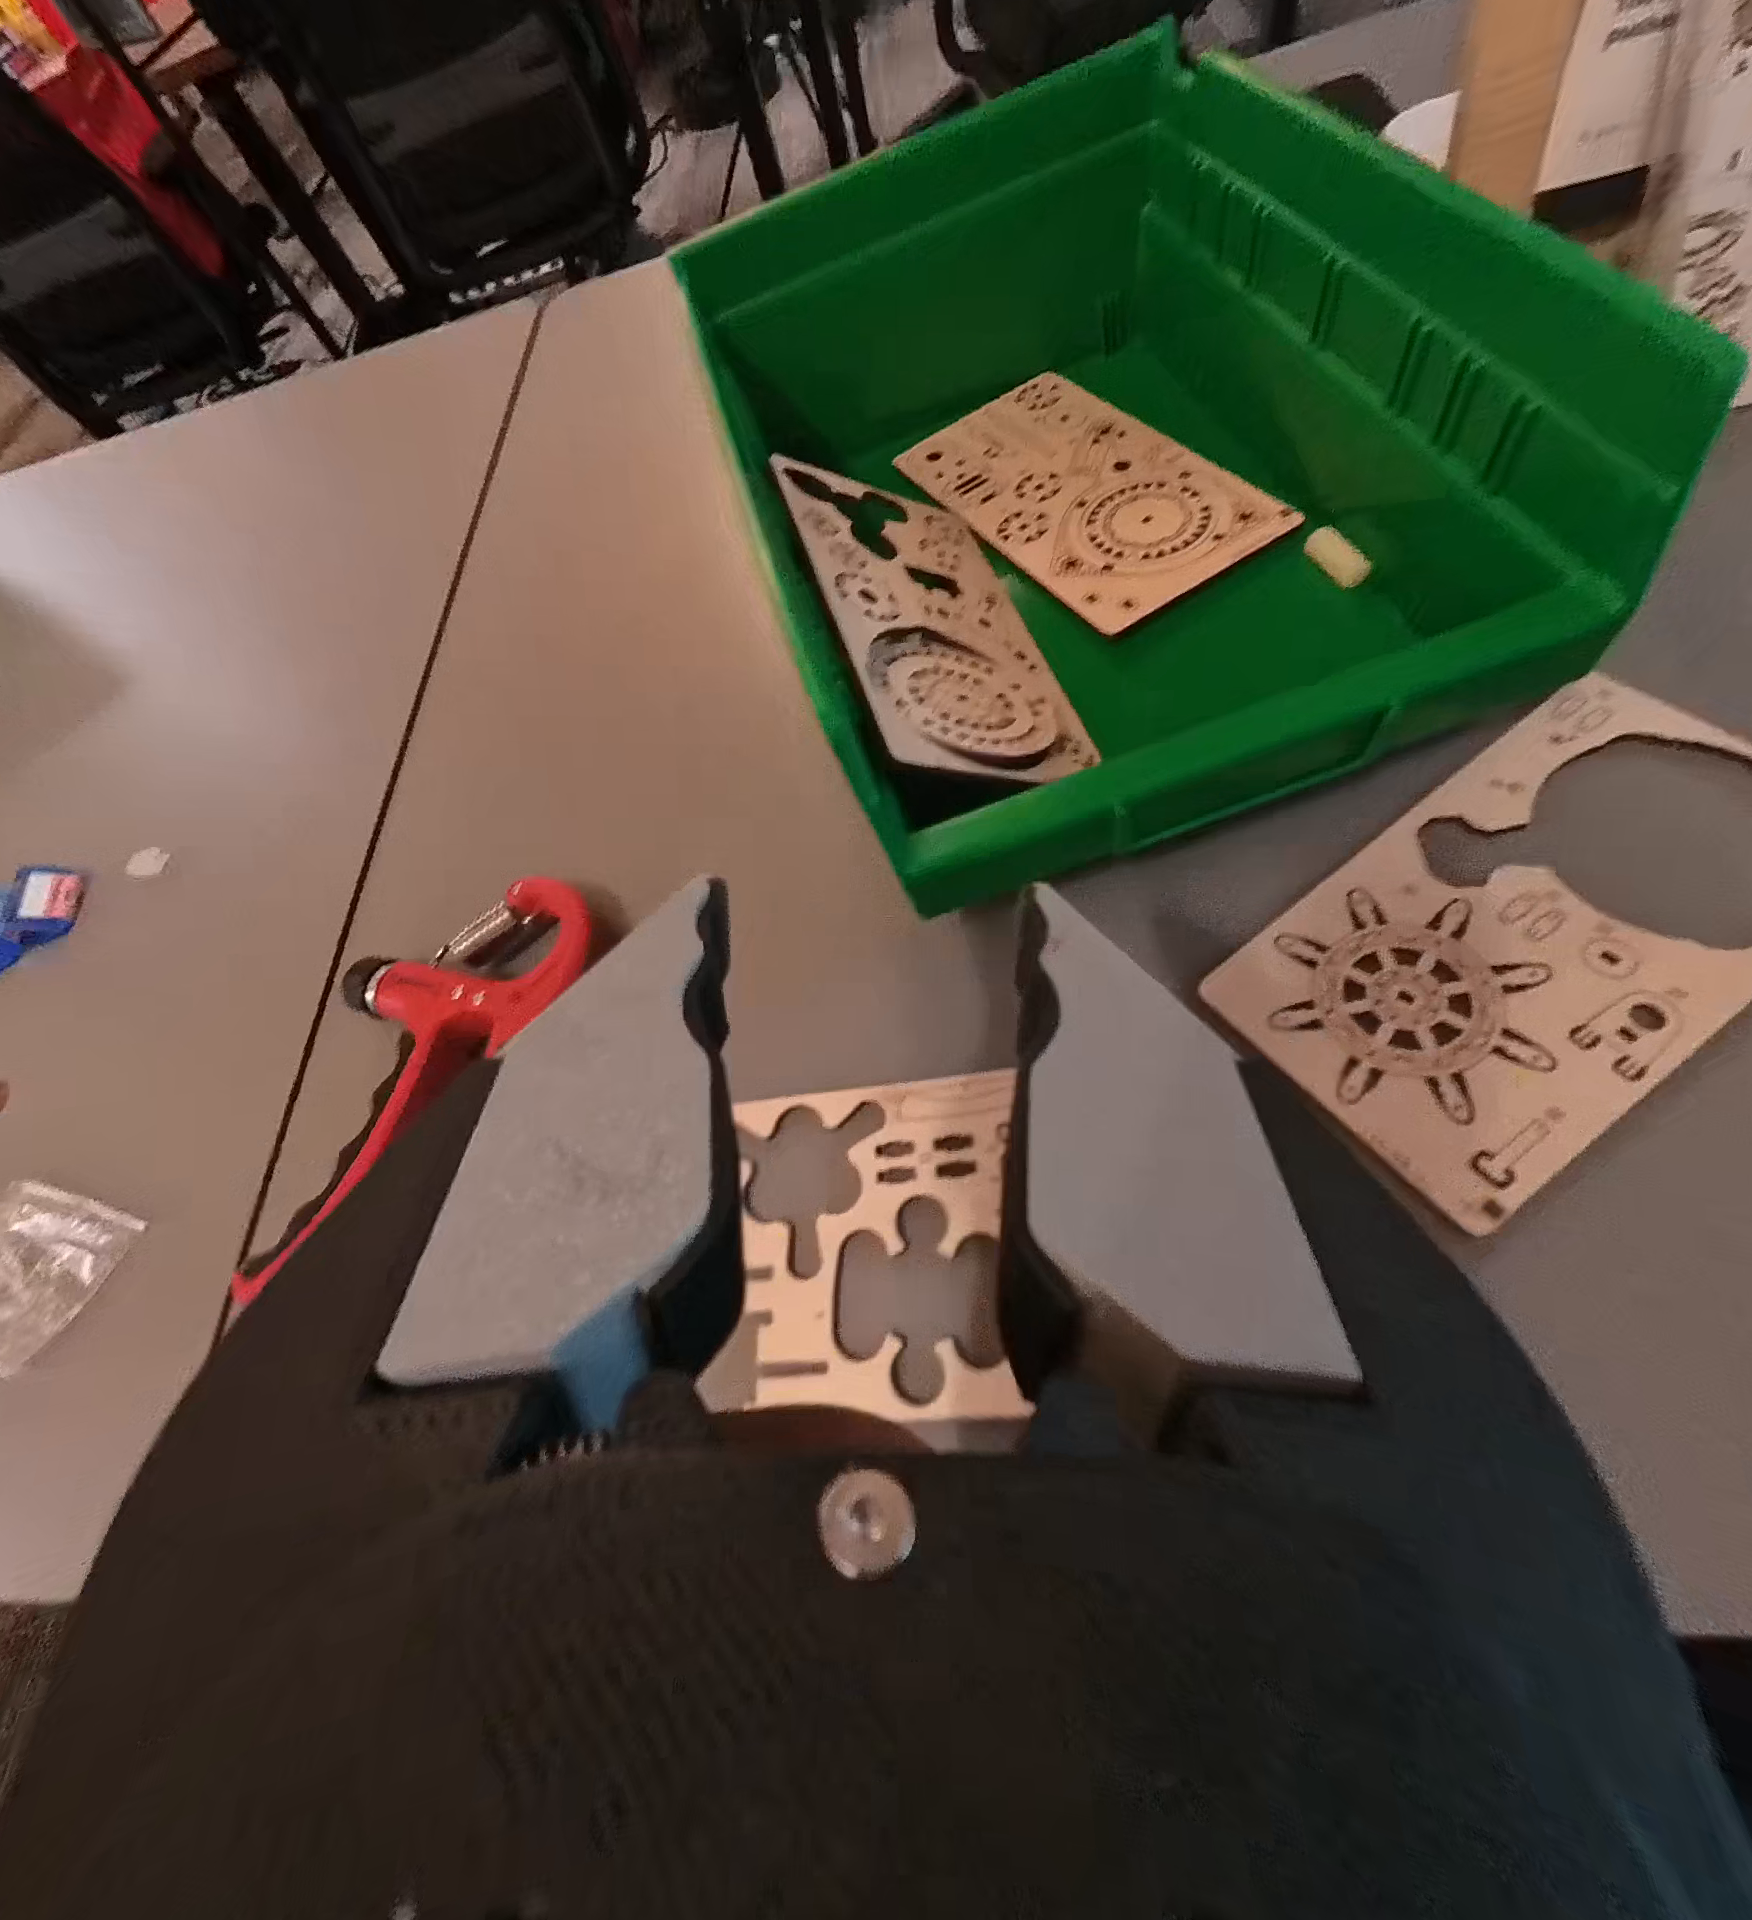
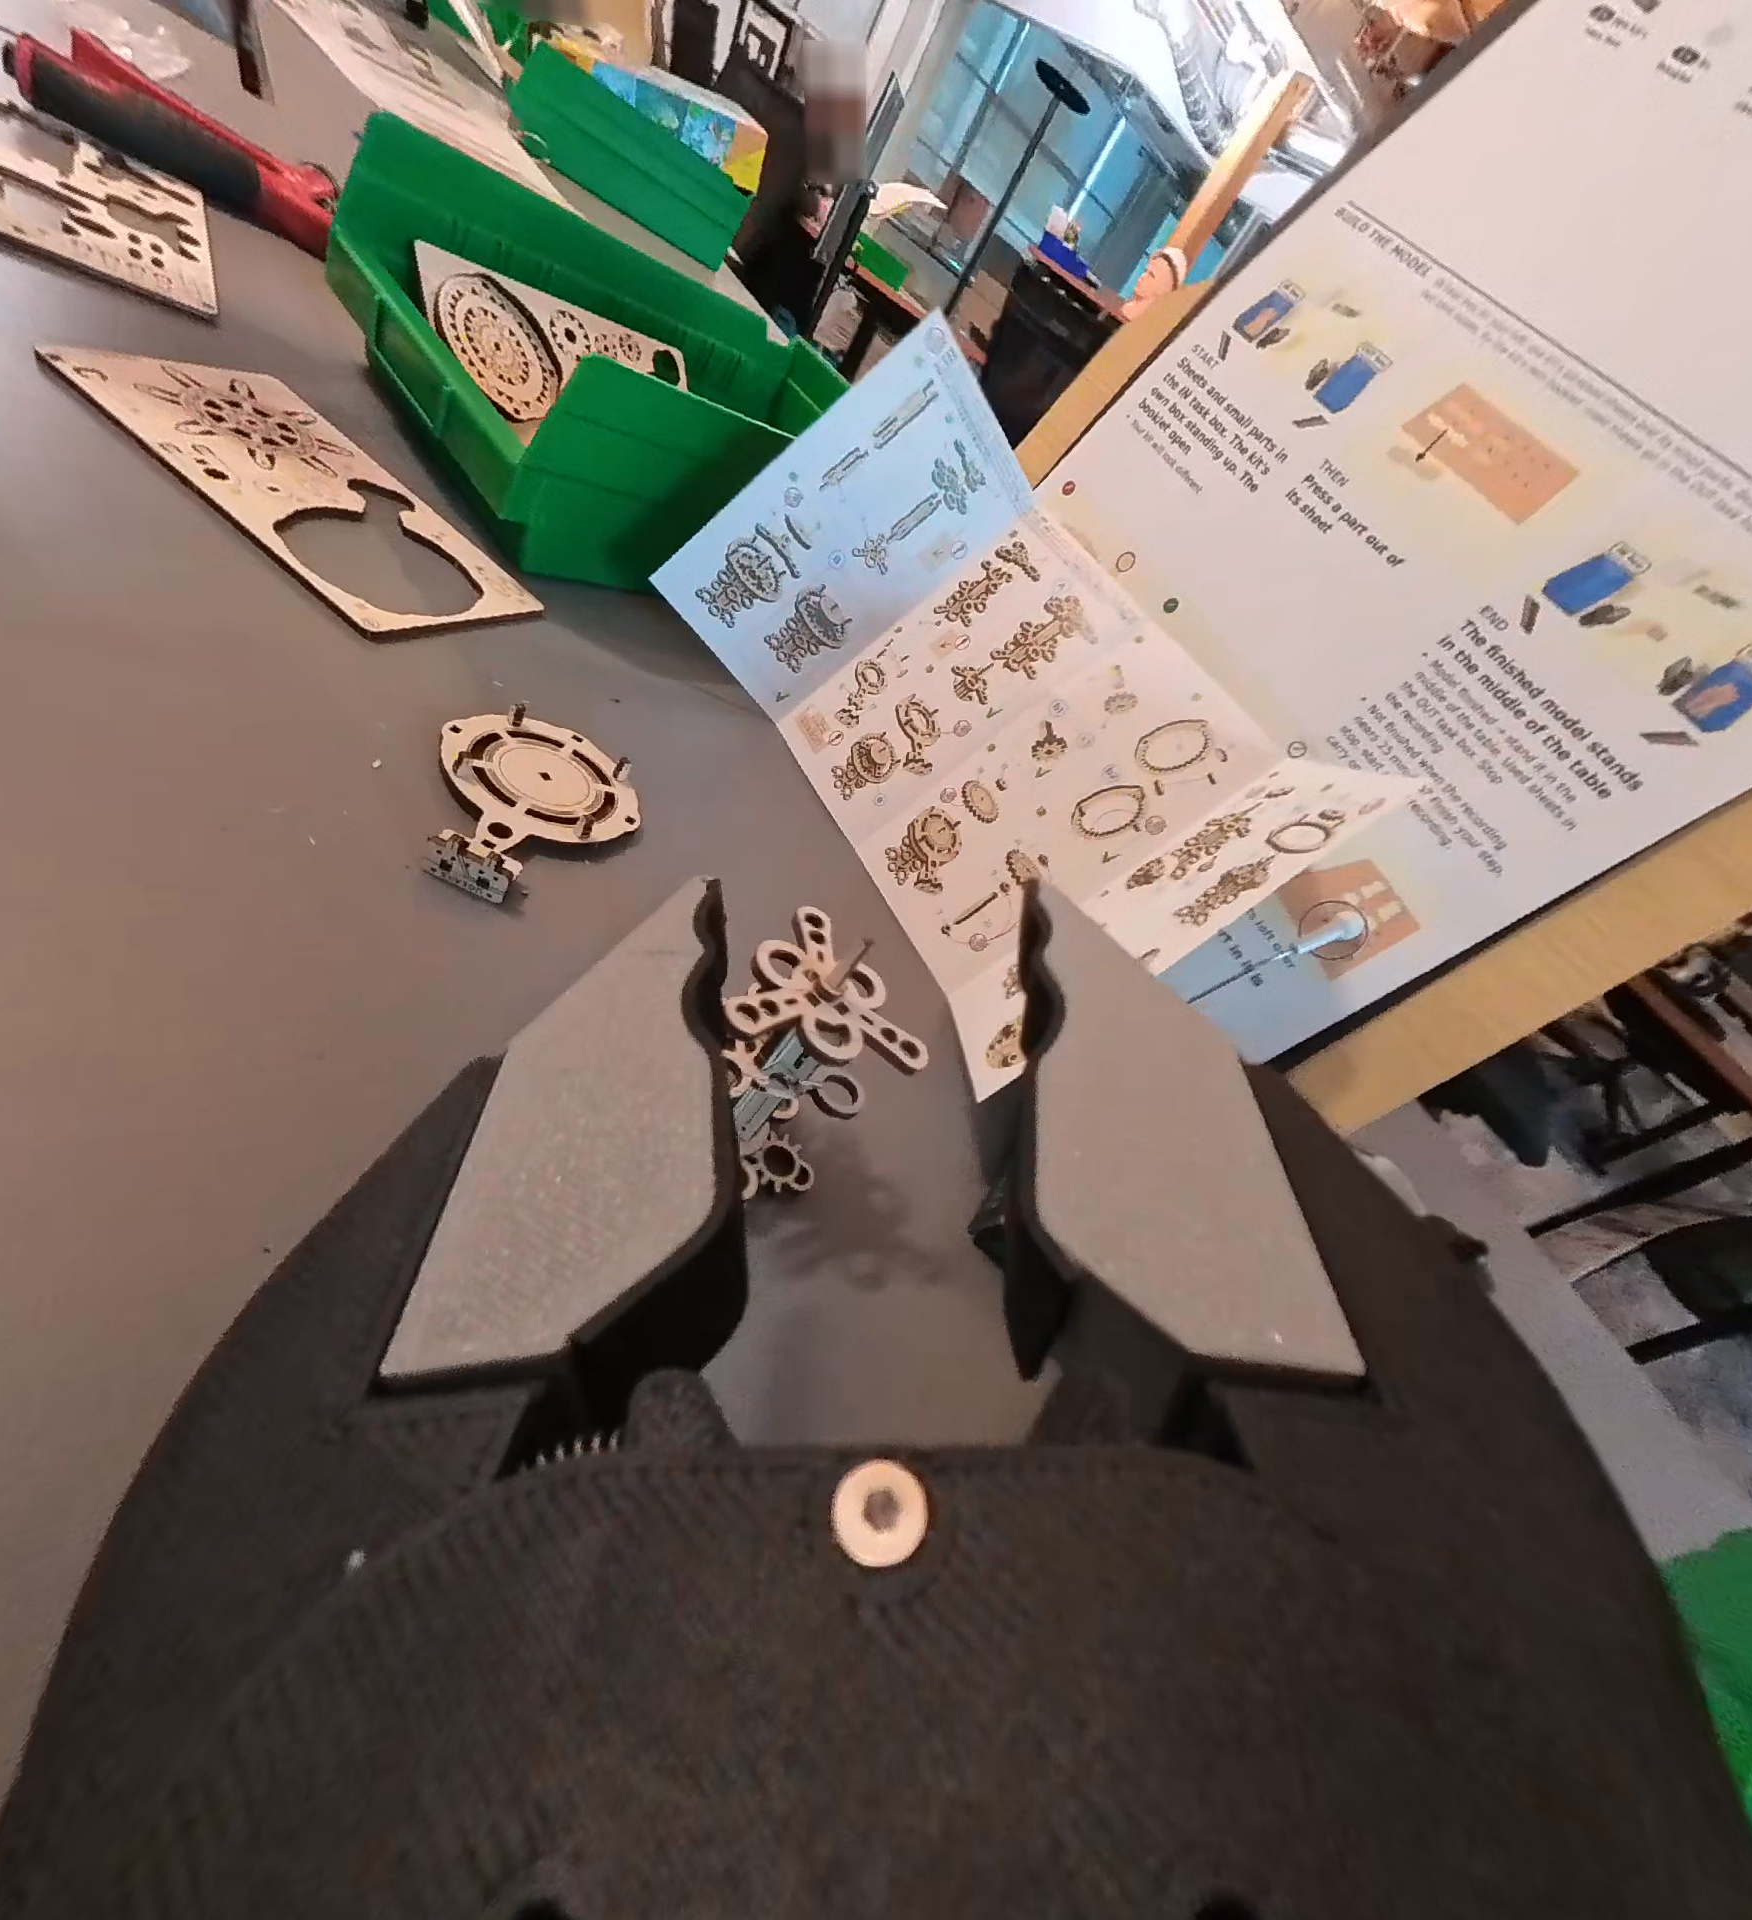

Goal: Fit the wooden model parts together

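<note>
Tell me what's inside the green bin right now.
The green bin holds two wooden part sheets: one flat on the floor, another leaning against the left wall, plus a small pale block. The near wall hides the leaning sheet's lower edge and anything beneath it.

A red tool (image 1: pixel 456 1013) lies on the grey table (image 1: pixel 228 623) at the left of the frame. A small blue thing (image 1: pixel 20 914) and a clear plastic bag (image 1: pixel 25 1273) lie farther left, well apart.

Left gripper (image 1: pixel 872 914) and right gripper (image 2: pixel 872 914), fingers apart, empty.
</note>
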{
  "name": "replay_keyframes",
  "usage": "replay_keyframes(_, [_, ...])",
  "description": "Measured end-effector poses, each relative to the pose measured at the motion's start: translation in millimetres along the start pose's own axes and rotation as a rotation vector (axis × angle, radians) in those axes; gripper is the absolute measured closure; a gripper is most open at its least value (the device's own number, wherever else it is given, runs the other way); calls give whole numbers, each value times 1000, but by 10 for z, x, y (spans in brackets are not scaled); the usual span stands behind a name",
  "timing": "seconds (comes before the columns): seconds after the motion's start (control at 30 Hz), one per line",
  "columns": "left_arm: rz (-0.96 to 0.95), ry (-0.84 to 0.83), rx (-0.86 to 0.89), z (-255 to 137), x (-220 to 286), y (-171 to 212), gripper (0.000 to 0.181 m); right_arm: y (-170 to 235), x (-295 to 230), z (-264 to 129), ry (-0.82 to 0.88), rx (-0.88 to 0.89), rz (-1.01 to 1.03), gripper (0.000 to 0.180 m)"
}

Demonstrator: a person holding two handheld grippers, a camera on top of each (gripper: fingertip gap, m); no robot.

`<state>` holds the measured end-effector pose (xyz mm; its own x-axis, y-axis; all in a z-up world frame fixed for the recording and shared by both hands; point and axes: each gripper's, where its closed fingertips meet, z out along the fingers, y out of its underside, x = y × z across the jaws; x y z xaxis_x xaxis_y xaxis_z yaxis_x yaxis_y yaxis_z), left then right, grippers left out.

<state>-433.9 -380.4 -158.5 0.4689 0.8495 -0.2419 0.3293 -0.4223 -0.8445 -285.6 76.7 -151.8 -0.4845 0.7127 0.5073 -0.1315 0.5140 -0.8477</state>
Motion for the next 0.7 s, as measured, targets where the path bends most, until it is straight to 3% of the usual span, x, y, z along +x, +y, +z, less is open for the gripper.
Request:
replay_keyframes(0.23, [-52,-60,1,-169,-266,258,127,209,57,32,-48,-50,108,126])
replay_keyframes(0.7, [-230,-92,110,-358,-693,616,134,453,327,-32,49,-92,247,118])
